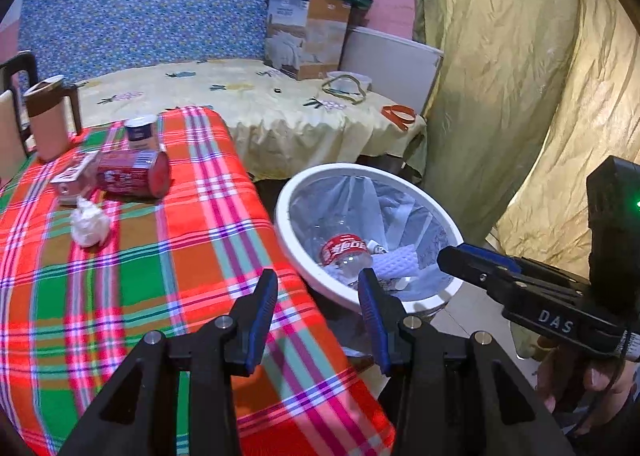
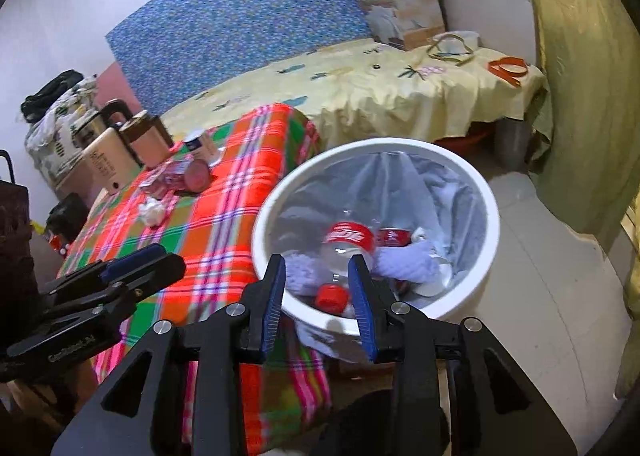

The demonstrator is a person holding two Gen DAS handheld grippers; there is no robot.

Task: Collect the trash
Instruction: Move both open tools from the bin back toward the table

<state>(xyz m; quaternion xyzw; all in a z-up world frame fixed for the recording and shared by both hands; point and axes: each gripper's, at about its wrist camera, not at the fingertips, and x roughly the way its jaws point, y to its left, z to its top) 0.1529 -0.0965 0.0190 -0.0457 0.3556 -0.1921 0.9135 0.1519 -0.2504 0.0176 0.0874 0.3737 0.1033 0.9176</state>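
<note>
Both hand-held grippers (image 1: 318,280) (image 2: 317,266) gape empty; crumpled white wad (image 1: 90,225), perhaps tissue, on plaid.

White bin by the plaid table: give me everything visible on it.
The white bin is round, plastic-looking, with a thick rim and a translucent grey liner bag. It stands upright on the pale floor, against the edge of the plaid-covered table; contact unclear. Inside lie a clear plastic bottle with red label and red cap, white foam netting and other scraps. Nothing grips it.

Red-green plaid tablecloth (image 1: 132,256), white bin (image 2: 472,296), red-labelled clear bottle (image 2: 348,244), blue floral board (image 1: 152,12).
</note>
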